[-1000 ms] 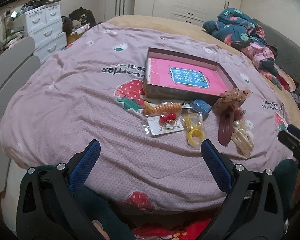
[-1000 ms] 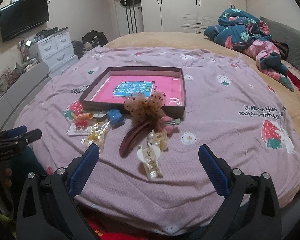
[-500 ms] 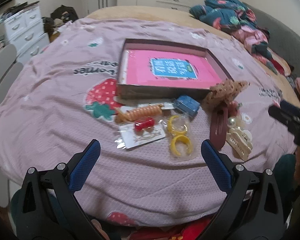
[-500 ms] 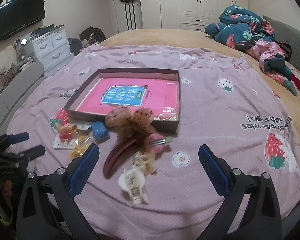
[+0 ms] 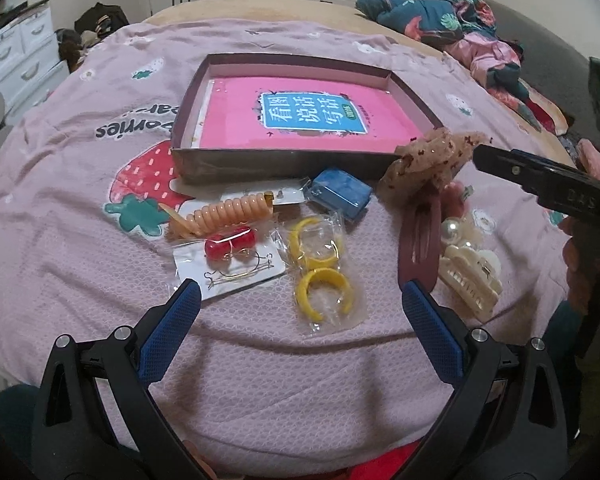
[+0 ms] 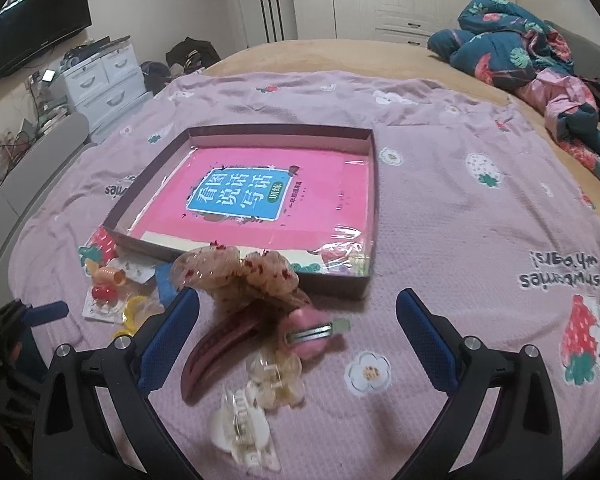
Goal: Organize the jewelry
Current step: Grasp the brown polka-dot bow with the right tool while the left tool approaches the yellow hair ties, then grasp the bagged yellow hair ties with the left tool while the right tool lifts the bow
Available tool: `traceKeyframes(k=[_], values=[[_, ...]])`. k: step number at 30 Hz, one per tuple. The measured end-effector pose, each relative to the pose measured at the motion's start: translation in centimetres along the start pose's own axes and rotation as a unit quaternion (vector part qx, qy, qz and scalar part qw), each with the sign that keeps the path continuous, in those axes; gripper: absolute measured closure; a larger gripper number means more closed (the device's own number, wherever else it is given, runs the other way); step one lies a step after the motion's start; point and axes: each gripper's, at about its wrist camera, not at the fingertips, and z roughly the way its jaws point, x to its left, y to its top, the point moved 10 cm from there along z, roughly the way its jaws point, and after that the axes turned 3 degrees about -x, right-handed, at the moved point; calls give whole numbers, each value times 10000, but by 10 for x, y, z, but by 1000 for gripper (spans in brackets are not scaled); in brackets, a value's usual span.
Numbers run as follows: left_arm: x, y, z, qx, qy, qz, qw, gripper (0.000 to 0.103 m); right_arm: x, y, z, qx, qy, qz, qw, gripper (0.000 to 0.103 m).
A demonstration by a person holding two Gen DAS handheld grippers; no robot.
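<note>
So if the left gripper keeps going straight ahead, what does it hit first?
Probably the bagged yellow hoop earrings, lying between its open fingers' line, on the blanket. Depth is uncertain.

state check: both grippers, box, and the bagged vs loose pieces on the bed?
left gripper: open, holding nothing
right gripper: open, holding nothing
shallow box: lidless, pink book inside
yellow hoops: bagged
red bead earrings: carded, bagged
white claw clip: loose, on bed

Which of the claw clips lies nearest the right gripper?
The opaque cream claw clip, lying just before the right gripper; the translucent flower-shaped clip sits farther off, beside the maroon clip.
</note>
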Motion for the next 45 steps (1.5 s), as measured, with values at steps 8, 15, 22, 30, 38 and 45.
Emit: traceKeyframes(k=[8, 15, 22, 30, 38, 45], values=[[-10, -7, 10, 102, -217, -56, 9997, 24, 6, 0, 29, 220, 477, 325, 9981, 56], [-21, -11, 22, 189, -305, 78, 9993, 60, 9, 0, 26, 85, 967, 677, 9930, 95], [-21, -12, 22, 132, -148, 274, 9994, 97, 1, 11, -1, -476, 907, 659, 9926, 97], [-24, -4, 7, -59, -277, 276, 9992, 103, -22, 15, -35, -948, 707, 815, 9896, 97], [-24, -15, 16, 255, -447, 3, 9987, 70, -31, 9, -48, -1050, 636, 958, 9878, 97], [-35, -16, 36, 427, -363, 111, 9984, 62, -26, 9, -55, -1110, 709, 925, 9870, 97]])
